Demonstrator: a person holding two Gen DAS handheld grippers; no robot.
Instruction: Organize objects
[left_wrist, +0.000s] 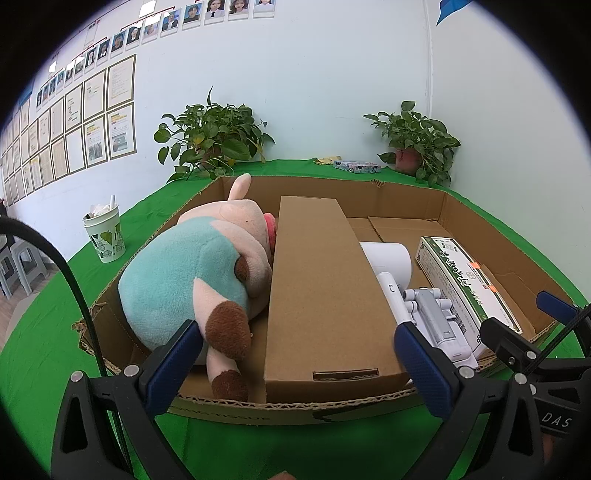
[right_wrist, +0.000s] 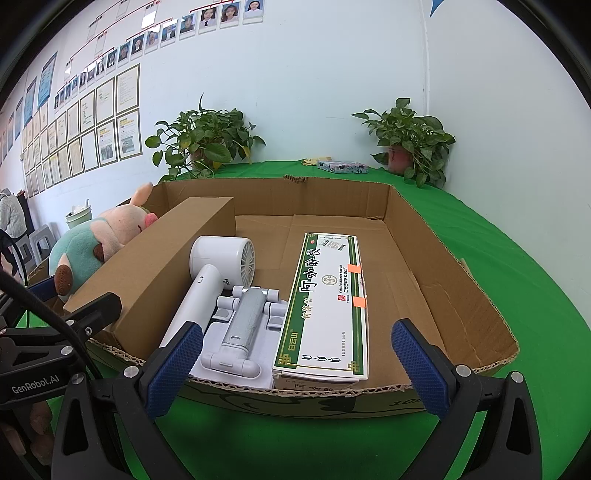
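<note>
Nearest, the left gripper (left_wrist: 297, 360) and right gripper (right_wrist: 295, 360) both hang spread wide and empty, just short of the near corrugated rim of the shallow brown cardboard tray (right_wrist: 458, 273) on the green tablecloth (right_wrist: 517, 280). Inside, a long closed brown cardboard box (left_wrist: 325, 288) runs front to back as a divider. Left of it lies the teal-and-pink plush cow (left_wrist: 195, 280), filling that side. Right of it sit the white handheld hair dryer (right_wrist: 218, 273), a grey-and-white folding stand (right_wrist: 240, 328), then the green-bordered white medicine carton (right_wrist: 328, 306), touching side by side. Bare tray floor remains beyond and right of the carton. Farther back stand two potted leafy plants (right_wrist: 207, 144).
</note>
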